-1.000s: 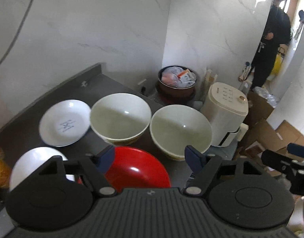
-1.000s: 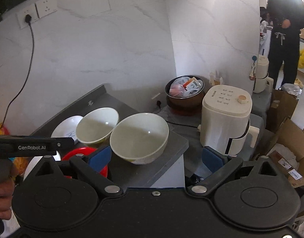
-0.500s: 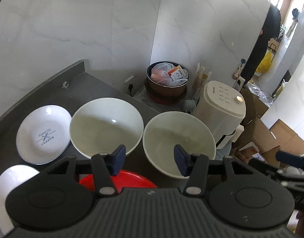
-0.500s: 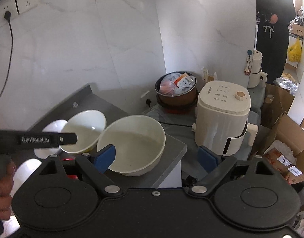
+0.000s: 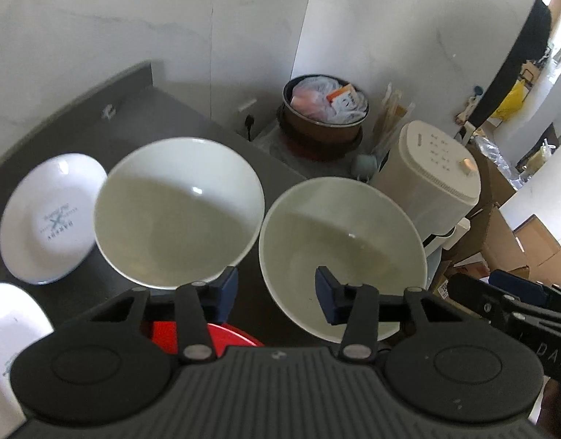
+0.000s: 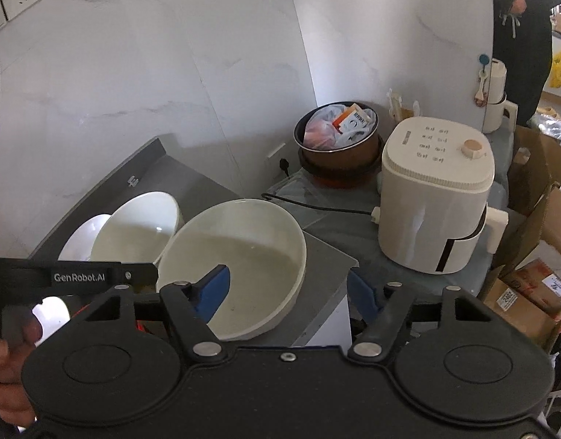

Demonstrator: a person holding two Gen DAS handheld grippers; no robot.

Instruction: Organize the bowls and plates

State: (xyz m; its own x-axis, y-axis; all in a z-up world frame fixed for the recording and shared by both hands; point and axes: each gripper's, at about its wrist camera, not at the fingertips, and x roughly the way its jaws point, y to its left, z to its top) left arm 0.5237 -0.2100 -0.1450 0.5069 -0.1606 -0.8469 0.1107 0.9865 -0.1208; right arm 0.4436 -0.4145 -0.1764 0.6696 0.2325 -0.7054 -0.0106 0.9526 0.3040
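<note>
My left gripper (image 5: 277,291) has its jaws narrowly apart, astride the near rim of the right bowl (image 5: 341,241). My right gripper (image 6: 286,292) is wide; the same bowl's right rim lies between its jaws, at the surface's (image 6: 328,256) right edge.

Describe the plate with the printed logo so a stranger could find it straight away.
Start at the dark counter under the marble wall. The logo plate lies at its left end, beside two cream bowls. It alone is flat and white with grey lettering in its centre.

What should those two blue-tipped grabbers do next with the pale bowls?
Probably close the right gripper on the rim of the near cream ceramic bowl: it is open, one fingertip over the bowl's inside, the other outside its rim. The open left gripper sits between this bowl and the second cream bowl, holding nothing.
</note>
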